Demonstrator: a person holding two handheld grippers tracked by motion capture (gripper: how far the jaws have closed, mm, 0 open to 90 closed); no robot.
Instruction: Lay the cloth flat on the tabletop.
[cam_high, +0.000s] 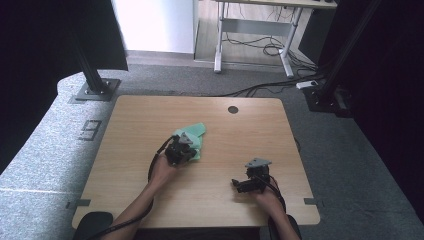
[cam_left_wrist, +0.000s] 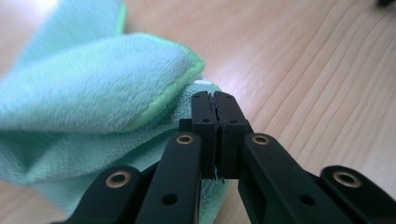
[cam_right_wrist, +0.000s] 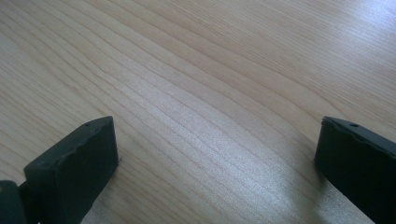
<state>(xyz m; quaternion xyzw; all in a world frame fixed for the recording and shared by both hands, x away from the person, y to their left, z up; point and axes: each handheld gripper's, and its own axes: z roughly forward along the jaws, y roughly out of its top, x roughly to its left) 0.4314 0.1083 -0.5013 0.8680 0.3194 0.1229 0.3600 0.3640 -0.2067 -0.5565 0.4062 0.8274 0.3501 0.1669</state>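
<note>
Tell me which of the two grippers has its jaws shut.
The left gripper: its jaws are pressed together at the edge of the green cloth. The right gripper has its jaws wide apart over the bare table.

A dark "9"-like mark (cam_high: 90, 130) stands on the grey floor left of the table.

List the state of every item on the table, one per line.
green cloth: folded over on itself, one edge pinched.
left tongs: shut on the green cloth's edge.
right tongs: open wide, nothing between the jaws, just above bare wood.
table: bare apart from the cloth.
</note>
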